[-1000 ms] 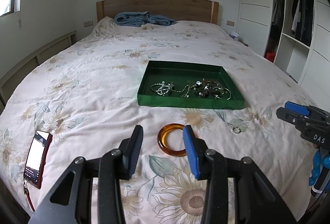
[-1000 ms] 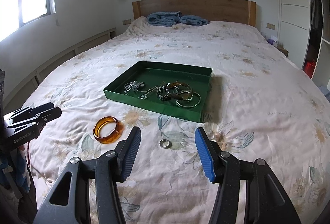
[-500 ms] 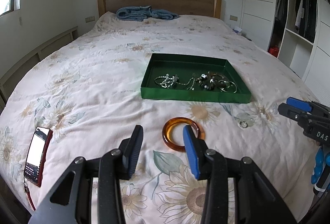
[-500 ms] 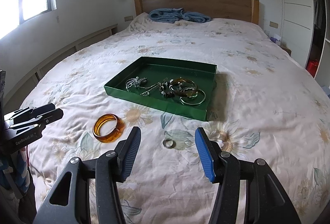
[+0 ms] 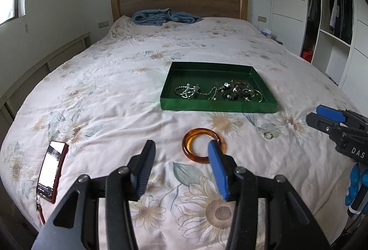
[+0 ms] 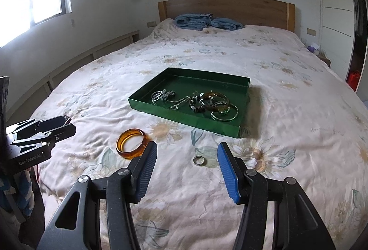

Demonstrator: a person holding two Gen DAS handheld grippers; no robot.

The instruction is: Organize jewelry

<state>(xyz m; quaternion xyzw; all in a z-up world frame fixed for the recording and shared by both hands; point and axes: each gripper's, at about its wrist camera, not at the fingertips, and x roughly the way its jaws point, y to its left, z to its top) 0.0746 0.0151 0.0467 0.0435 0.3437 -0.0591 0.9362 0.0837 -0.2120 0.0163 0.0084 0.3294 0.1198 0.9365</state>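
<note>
An amber bangle [image 5: 195, 137] lies on the floral bedspread in front of a green tray [image 5: 216, 106]; it also shows in the right wrist view [image 6: 128, 143]. The tray [image 6: 184, 116] holds silver chains, dark beads and several bangles [image 6: 220, 107]. A small silver ring [image 5: 267, 135] lies right of the bangle, also seen in the right wrist view [image 6: 199, 160]. My left gripper [image 5: 181, 158] is open and empty, just short of the bangle. My right gripper [image 6: 186, 160] is open and empty, just short of the ring.
A phone in a red case [image 5: 51, 169] lies at the bed's left front edge. A folded blue blanket [image 5: 164, 16] lies by the wooden headboard. An open wardrobe [image 5: 331, 19] stands to the right. The bed's front edge is just below both grippers.
Both grippers have tilted up a little, so the tray and jewelry sit lower in both views. The bangle has shifted rightward toward the left gripper's blue finger. Jaws stayed open.
</note>
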